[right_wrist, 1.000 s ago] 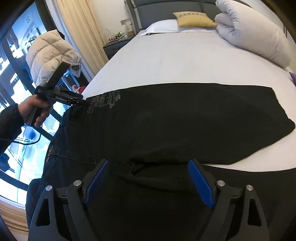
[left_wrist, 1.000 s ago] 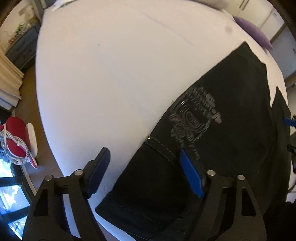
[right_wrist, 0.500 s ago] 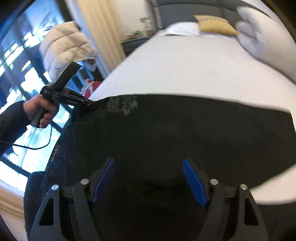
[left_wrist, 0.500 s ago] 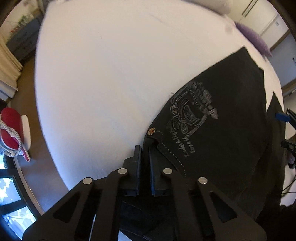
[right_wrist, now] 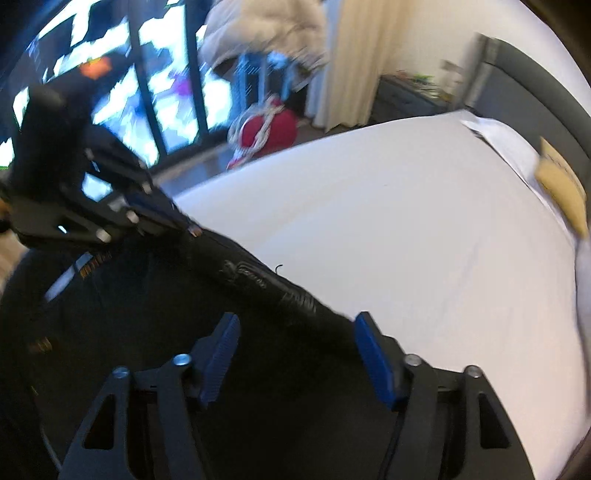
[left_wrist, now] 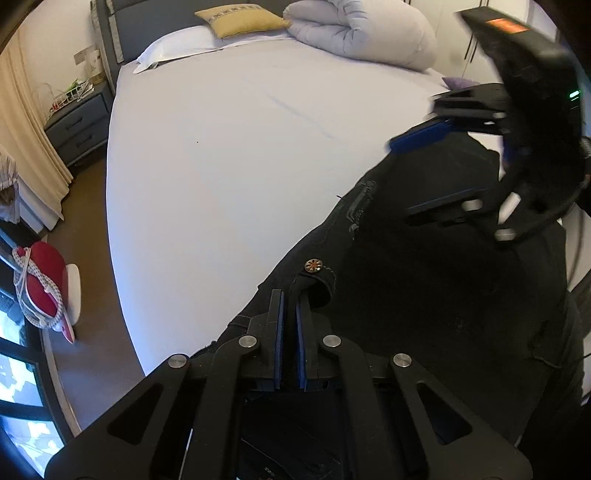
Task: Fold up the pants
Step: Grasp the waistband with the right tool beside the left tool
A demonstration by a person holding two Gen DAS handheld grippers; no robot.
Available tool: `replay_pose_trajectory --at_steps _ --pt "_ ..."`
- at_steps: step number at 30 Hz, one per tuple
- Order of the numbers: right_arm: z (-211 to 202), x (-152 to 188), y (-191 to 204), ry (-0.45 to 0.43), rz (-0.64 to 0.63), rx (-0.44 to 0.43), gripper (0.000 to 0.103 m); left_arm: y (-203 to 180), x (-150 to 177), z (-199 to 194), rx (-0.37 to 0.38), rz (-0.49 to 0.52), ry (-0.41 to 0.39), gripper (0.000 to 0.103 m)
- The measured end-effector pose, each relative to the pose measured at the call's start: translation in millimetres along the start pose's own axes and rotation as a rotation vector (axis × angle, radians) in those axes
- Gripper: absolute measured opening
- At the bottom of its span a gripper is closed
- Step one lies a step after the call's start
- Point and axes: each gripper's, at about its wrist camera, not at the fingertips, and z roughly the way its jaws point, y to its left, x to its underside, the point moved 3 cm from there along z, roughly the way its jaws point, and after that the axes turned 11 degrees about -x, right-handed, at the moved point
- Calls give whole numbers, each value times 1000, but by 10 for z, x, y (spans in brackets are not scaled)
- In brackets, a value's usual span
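Black pants lie on the white bed, waist end raised at the near edge. My left gripper is shut on the waistband just below the metal button. It also shows at the upper left of the right wrist view, the left gripper pinching the cloth. My right gripper hovers over the pants with its jaws closing. The raised fold edge of the cloth runs between its blue pads, which stand apart from it. From the left wrist view the right gripper hangs blurred above the pants.
A rolled duvet, a yellow cushion and a pillow lie at the headboard. On the floor left of the bed are a nightstand and a red shoe. A window and curtain stand beyond.
My left gripper closed on the waistband and lifted it, tilting up toward the headboard. My right gripper rolled and swung toward the left gripper, its jaws narrowing over the fold edge.
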Motion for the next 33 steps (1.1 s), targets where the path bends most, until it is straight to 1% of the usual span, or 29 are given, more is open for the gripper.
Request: replay_pose_trajectory --at_steps 2,4,6,8,10,12,14,16,19,26,29,33 --pt "146 -50 -25 65 -47 9 52 58 -25 -6 4 -8 -3 5" --pt "236 -84 -76 102 -62 8 50 57 -19 -28 10 -14 -8 5" --pt "288 -115 -127 119 -59 3 45 123 -44 13 12 -13 -11 4" --pt "330 -108 -156 138 -51 -1 30 194 -46 40 13 -14 -12 5" --pt "351 -67 -189 154 -39 -6 23 184 4 50 15 -19 -13 5" --pt "346 -28 -177 155 -19 -23 19 181 18 57 18 -25 -12 4" --pt "346 6 -166 151 7 -36 12 164 26 54 18 -26 -13 5" --pt "329 19 -177 139 42 -45 9 159 29 61 19 -27 -15 4" --pt "273 50 -169 95 141 -61 7 153 37 46 19 -33 -20 4" --pt "129 55 -63 -66 413 -165 7 148 127 -85 6 -60 -21 4" --pt "112 74 58 -114 462 -219 7 99 187 -173 5 -65 -23 4" --pt "80 102 330 -117 427 -226 7 17 310 -333 3 -63 -27 4"
